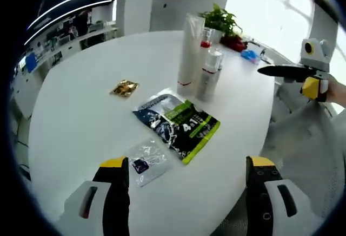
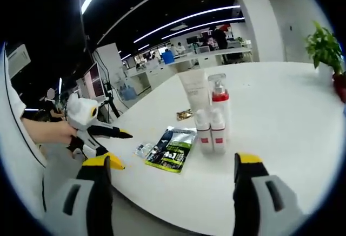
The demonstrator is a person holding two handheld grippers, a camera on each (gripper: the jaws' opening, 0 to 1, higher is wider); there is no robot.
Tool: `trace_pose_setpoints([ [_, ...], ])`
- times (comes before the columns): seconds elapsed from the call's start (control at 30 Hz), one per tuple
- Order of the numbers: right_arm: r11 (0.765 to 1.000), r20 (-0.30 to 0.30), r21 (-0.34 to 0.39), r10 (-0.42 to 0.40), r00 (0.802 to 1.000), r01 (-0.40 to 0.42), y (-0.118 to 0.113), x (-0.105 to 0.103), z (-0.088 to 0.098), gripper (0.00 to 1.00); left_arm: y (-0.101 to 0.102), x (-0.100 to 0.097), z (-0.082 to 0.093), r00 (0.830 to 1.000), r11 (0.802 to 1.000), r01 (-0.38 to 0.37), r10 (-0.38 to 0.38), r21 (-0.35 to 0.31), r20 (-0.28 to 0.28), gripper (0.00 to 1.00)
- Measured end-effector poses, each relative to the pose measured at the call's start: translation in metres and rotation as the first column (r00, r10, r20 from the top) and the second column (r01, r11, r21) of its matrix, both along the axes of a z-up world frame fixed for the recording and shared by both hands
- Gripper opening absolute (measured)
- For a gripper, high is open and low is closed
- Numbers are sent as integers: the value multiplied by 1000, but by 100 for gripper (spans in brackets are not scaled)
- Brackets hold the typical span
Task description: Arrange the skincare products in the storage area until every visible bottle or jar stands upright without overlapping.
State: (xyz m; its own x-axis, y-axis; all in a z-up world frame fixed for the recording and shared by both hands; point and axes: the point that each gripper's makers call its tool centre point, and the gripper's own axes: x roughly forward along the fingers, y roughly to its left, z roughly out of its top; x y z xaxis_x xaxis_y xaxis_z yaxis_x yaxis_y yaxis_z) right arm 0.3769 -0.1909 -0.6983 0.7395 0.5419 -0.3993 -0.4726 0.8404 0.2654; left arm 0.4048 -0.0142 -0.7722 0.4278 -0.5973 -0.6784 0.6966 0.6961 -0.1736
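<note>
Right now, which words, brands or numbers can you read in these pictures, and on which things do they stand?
"4in1", partly legible, on the green and dark sachet.
White tube: print too small to read.
Red-banded bottles: labels blurred.
Gold packet and clear pouch: no readable text.

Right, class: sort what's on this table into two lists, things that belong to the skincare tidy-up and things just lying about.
Part of the job:
- tall white tube
- pump bottle with red band
- two small white bottles, all standing upright

Just lying about:
- dark and green sachet
- small clear packet
- gold foil wrapper
- potted plant
- blue item behind the bottles
</note>
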Motion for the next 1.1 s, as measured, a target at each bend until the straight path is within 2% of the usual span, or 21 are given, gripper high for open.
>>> trace_pose_setpoints([
  [0.27,1000,-1,5,-22,1000,22,-4,2,-4,95,14,-12,8,998,998,-61,61,-17,-8,89],
  [0.47,999,11,34,-29,1000,29,-5,2,0,96,21,-26,9,996,996,-86,86,-16,-14,91],
  [0.8,1000,22,-4,-11,1000,11,-2,1,-3,93,36,-41,14,988,988,-154,154,-24,6,94],
  [1.0,1000,26,-6,-15,1000,16,-3,2,-3,93,39,-50,11,988,988,-157,157,7,12,97],
  [1.1,1000,29,-14,-26,999,27,-5,2,-3,93,40,-47,13,986,986,-164,164,13,21,97],
])
